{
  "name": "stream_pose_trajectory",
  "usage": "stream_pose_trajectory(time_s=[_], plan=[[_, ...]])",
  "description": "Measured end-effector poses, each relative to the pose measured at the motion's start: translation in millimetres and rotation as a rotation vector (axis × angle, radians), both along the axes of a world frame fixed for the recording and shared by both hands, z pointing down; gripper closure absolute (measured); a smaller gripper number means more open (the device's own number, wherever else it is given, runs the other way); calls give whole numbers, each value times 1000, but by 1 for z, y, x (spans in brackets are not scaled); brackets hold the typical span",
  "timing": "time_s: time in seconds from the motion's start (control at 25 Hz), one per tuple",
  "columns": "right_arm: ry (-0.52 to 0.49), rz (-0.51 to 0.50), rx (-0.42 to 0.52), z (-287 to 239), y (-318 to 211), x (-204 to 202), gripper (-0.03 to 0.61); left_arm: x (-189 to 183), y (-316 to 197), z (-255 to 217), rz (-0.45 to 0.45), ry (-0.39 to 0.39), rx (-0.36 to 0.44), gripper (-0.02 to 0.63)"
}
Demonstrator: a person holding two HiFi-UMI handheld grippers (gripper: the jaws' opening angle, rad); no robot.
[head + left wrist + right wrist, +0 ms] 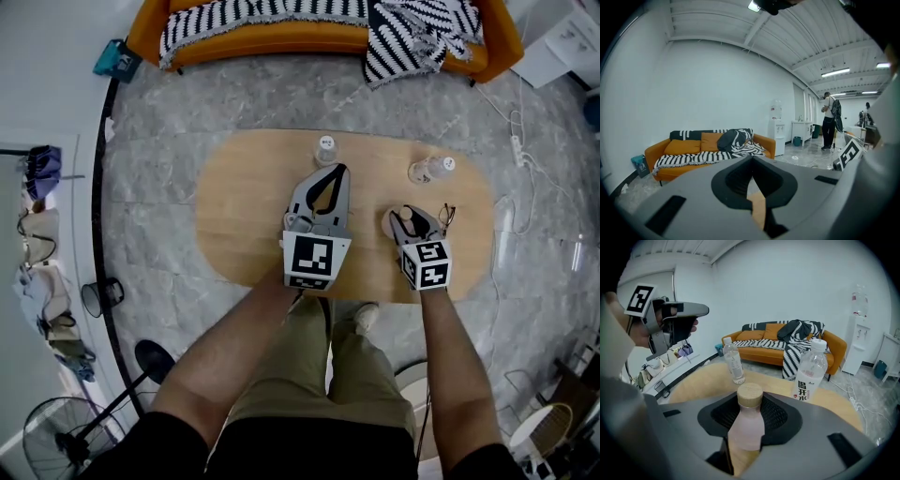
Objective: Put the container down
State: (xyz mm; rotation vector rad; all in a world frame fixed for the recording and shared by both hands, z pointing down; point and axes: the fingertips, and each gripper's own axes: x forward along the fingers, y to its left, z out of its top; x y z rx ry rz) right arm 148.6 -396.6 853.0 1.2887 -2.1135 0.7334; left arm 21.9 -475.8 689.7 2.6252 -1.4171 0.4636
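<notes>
A pink container [746,427] with a round wooden lid stands upright between my right gripper's jaws, which are shut on its body. In the head view the container [405,217] and my right gripper [410,221] sit over the right part of the oval wooden table [244,216]. Whether its base touches the table is hidden. My left gripper [336,171] is held above the table's middle, jaws together with nothing in them. It points level toward the sofa, tips meeting [751,159]. The right gripper view shows it raised at the left [689,311].
Two clear water bottles stand on the table's far side: one at the middle [324,148] [733,362], one with a printed label at the right [433,169] [809,371]. A small dark object [446,216] lies by my right gripper. An orange sofa [281,37] is beyond.
</notes>
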Motion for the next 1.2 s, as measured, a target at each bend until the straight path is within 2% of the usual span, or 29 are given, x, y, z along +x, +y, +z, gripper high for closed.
stream_pose_trajectory(time_s=[0.56, 0.92, 1.2], plan=[[68, -36, -73, 52, 5, -5, 428, 2, -1, 15, 28, 1, -16, 600], [92, -25, -115, 73, 13, 1, 428, 7, 2, 22, 38, 2, -27, 600], [85, -26, -102, 85, 14, 0, 428, 7, 3, 34, 43, 0, -31, 600]])
